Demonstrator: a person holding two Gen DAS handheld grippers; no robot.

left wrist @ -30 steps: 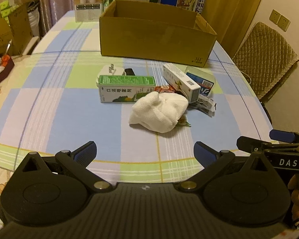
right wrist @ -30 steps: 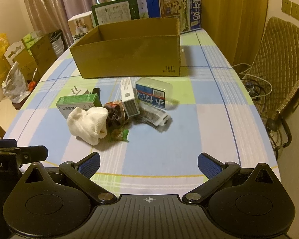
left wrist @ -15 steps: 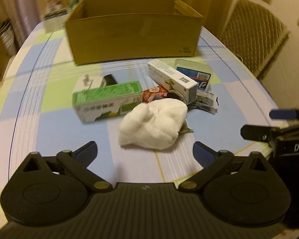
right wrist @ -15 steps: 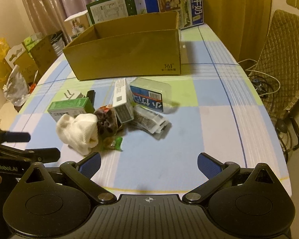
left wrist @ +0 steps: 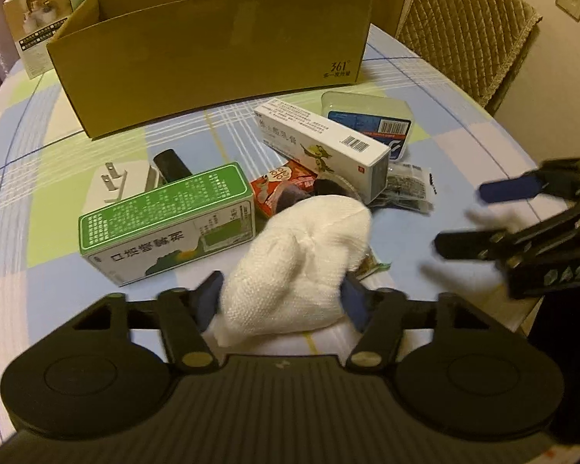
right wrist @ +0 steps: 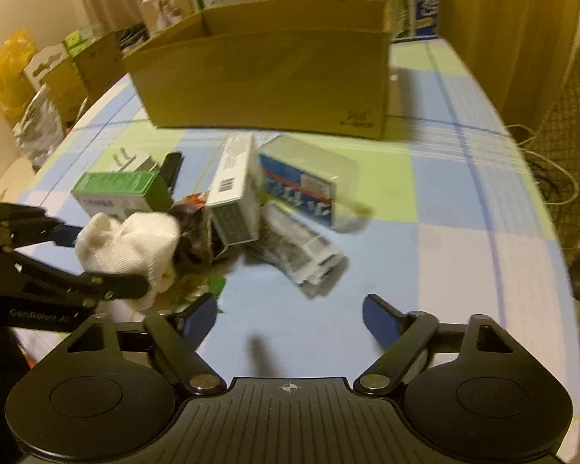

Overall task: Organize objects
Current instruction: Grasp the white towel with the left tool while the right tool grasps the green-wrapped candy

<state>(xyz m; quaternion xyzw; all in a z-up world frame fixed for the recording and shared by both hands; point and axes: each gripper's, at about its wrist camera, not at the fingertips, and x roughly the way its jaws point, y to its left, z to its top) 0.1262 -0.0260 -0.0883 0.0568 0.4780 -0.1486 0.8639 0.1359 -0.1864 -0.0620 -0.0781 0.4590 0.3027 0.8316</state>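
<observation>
Nearest the left wrist camera, the left tool [left wrist: 280,301] had closed in from the bench edge within the last second and now had the white cloth bundle [left wrist: 301,266] between its blue pads, which touched or nearly touched the bundle's flanks; whether they already pinched it could not be told, and the cloth still sat on the checked bench [left wrist: 58,201]. That advance suggested the cloth was the first item chosen for sorting. The right tool [right wrist: 290,319] had also moved forward toward the pile, its fingers spread wide over bare bench with nothing between them, short of the crumpled plastic packet [right wrist: 301,255]. Just beyond the cloth lay the green carton [left wrist: 166,220] on its side, touching or just beside the bundle, with a red snack wrapper [left wrist: 282,185] tucked behind it. Farther on sat a white plug adapter [left wrist: 116,181] and a small black object [left wrist: 172,164], then the long white box [left wrist: 321,143] leaning over the wrapper, and the clear blue-labelled case [left wrist: 371,123] just beside it. Farthest stood the open cardboard box [left wrist: 212,58], probably the destination, with none of the pile's items seen in it. The remaining work looked like nearly all of the task: a firm grip, a lift, and a carry over the near wall.
</observation>
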